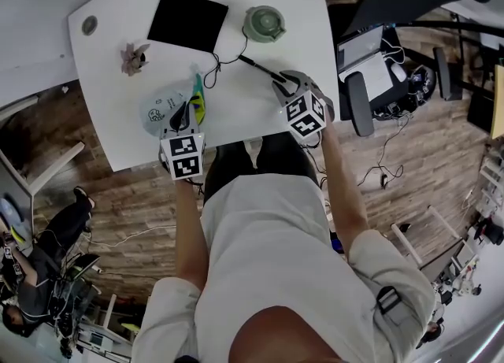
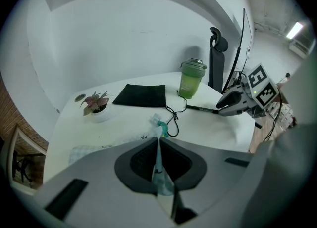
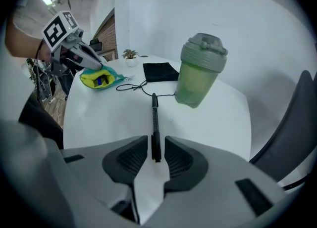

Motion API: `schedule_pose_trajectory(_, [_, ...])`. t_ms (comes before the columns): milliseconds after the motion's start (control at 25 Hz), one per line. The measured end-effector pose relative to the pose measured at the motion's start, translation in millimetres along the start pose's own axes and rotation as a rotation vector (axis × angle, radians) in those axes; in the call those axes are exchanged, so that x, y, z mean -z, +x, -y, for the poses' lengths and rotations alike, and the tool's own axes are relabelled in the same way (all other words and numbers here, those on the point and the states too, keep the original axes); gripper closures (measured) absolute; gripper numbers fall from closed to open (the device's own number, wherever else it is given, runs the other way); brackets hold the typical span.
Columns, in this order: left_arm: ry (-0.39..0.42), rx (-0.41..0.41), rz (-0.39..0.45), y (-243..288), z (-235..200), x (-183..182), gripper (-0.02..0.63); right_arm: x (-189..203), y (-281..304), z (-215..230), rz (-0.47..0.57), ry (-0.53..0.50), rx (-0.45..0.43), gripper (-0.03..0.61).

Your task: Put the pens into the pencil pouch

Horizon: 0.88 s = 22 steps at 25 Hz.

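A black pen (image 1: 260, 68) lies on the white table (image 1: 236, 117), pointing toward the green bottle. My right gripper (image 1: 285, 84) is down at its near end. In the right gripper view the pen (image 3: 155, 123) lies between the jaws of that gripper (image 3: 156, 148), with a thin gap on each side, so it is open. The pencil pouch (image 1: 161, 108), pale with a yellow-green inside (image 3: 101, 79), sits at the table's left front. My left gripper (image 1: 183, 113) is shut on the pouch's edge. A strip of its fabric (image 2: 159, 145) stands pinched between the jaws.
A green lidded bottle (image 1: 264, 23) stands behind the pen. A black cord (image 1: 214, 66) runs from it toward the pouch. A black pad (image 1: 187, 21) and a small potted plant (image 1: 134, 58) lie farther back. The table's front edge is just under both grippers.
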<state>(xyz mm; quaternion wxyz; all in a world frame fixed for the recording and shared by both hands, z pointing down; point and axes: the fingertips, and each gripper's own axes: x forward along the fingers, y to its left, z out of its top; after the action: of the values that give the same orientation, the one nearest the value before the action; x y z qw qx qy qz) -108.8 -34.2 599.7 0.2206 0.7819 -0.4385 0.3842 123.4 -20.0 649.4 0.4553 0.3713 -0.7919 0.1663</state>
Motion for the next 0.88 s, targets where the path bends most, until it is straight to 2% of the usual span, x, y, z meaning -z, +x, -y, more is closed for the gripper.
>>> schedule_pose_trajectory(200, [-0.006,-0.005,0.0,-1.4,0.4,-0.3,0.607,7.4,5.4,-0.3,-0.017,0.002,-0.022,0.484])
schedule_pose_trajectory(320, [-0.011,-0.007,0.006,-2.1,-0.4,-1.0,0.607,7.1,5.7,-3.0,-0.015,0.01,-0.04,0.515])
schedule_pose_trajectory(560, [-0.021,-0.012,0.013,-3.3,-0.4,-1.5,0.609,6.7,5.2,-4.0,-0.034,-0.006,-0.052,0.518])
schedule_pose_trajectory(880, [-0.029,-0.017,0.028,-5.5,-0.5,-5.2,0.607,-3.3,-9.9,-6.8,-0.007,-0.029,-0.05,0.518])
